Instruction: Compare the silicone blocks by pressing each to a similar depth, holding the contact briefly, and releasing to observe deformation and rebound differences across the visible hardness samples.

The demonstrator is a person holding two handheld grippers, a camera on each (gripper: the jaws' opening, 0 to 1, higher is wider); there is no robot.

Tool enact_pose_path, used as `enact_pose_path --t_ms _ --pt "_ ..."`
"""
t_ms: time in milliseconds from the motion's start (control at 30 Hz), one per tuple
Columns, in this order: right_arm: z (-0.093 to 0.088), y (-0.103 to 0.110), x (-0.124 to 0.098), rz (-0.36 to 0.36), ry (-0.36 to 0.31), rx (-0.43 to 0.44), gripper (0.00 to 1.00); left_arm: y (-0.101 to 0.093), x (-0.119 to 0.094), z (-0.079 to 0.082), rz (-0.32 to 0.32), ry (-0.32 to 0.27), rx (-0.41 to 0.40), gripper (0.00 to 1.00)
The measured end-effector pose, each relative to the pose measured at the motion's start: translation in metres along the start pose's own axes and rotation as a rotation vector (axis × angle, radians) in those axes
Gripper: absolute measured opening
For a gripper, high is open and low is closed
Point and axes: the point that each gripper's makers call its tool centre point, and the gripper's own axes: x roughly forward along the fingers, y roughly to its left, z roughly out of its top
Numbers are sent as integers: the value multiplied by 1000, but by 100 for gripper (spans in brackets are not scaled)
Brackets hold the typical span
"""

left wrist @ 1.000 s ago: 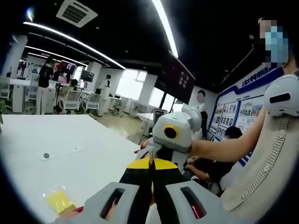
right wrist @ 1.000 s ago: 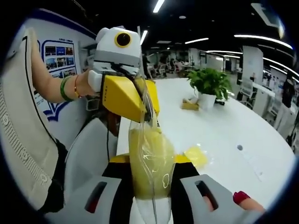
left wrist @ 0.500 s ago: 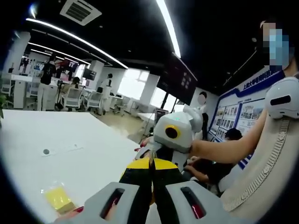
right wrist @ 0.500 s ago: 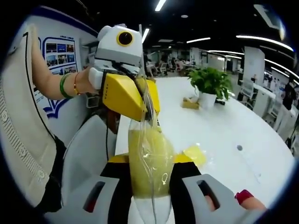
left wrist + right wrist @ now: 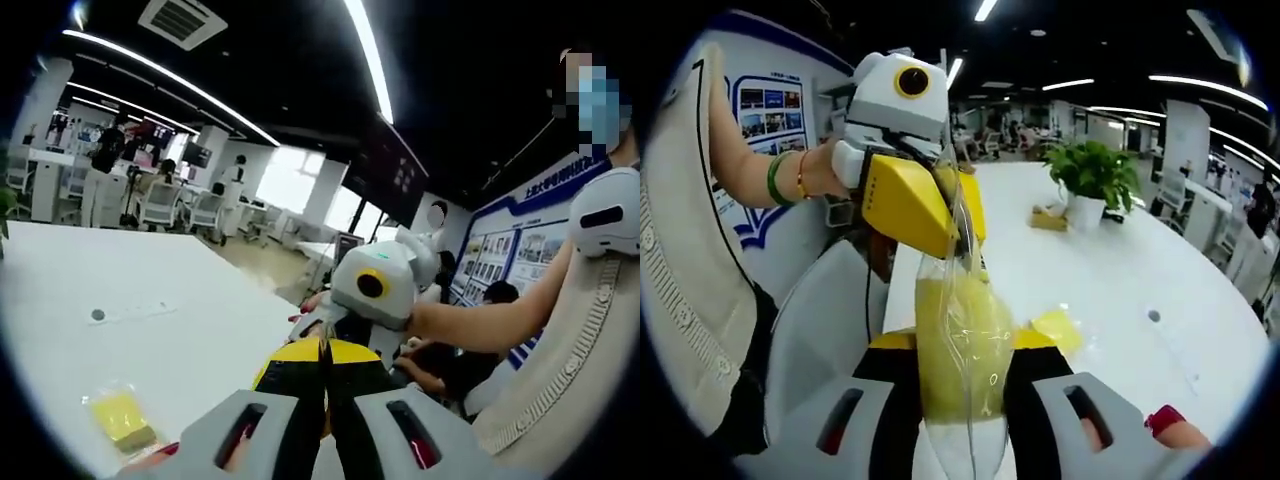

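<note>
A yellow silicone block in a clear plastic bag (image 5: 962,345) hangs in the air above the white table (image 5: 1110,270). My right gripper (image 5: 962,352) is shut on the block through the bag. My left gripper (image 5: 962,245), with yellow jaws, comes in from the upper left and is shut on the bag's top edge. In the left gripper view, my left gripper (image 5: 322,348) has its jaws pressed together, and the right gripper (image 5: 342,318) faces it just beyond. A second bagged yellow block (image 5: 1058,330) lies flat on the table, also seen as the second block (image 5: 120,418).
A potted plant (image 5: 1095,175) and a small yellow item (image 5: 1045,224) stand farther along the table. A person's arm (image 5: 480,320) and torso are close by. A red-nailed fingertip (image 5: 1165,420) shows by the right gripper. Chairs, desks and people are far behind.
Both grippers keep their hold on the bag. The left gripper has risen slightly in the right gripper view; the left gripper view has shifted a little.
</note>
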Motion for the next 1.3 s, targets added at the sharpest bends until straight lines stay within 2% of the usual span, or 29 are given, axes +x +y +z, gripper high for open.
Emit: enact_pose_path --t_ms 300,667,900,1033,1200,1300 --pt "-5 0 3 17 11 12 30 8 -4 -1 -3 -64 -118 0" --pt "-1 -1 0 -9 -13 25 40 14 -5 -1 -3 -100 -168 0" --pt "-4 -2 -8 -69 -22 54 50 15 -5 -1 -15 -110 -171 0" --pt "-6 -3 -12 -94 -29 82 52 14 -3 -3 -24 -110 -181 0" --pt "-6 -8 -17 -190 -77 150 58 12 0 -6 -33 -103 -189 0" --pt "-10 -11 -24 -241 -81 173 60 12 3 -6 -42 -102 -198 0"
